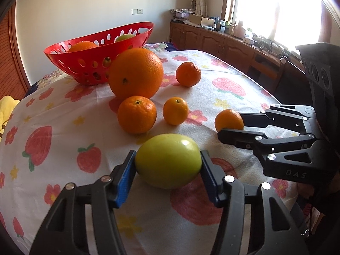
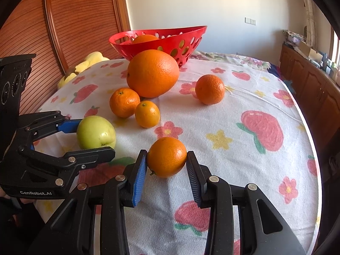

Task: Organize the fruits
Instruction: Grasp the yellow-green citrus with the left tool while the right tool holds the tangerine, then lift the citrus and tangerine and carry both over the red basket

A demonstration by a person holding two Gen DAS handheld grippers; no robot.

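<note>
Apple (image 1: 167, 160) clamped in left tongs (image 1: 167, 170), small orange (image 2: 166, 156) clamped in right tongs (image 2: 166, 170); loose oranges before red basket (image 1: 85, 68)

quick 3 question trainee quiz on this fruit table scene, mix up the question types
1. True or false: the left gripper has its pads on the green apple.
2. What does the right gripper hold? A) a lemon B) a small orange C) the red basket
3. How many loose oranges sit on the tablecloth, outside both grippers?

Key: 1 true; 2 B; 3 four, one big orange and three small ones.
</note>
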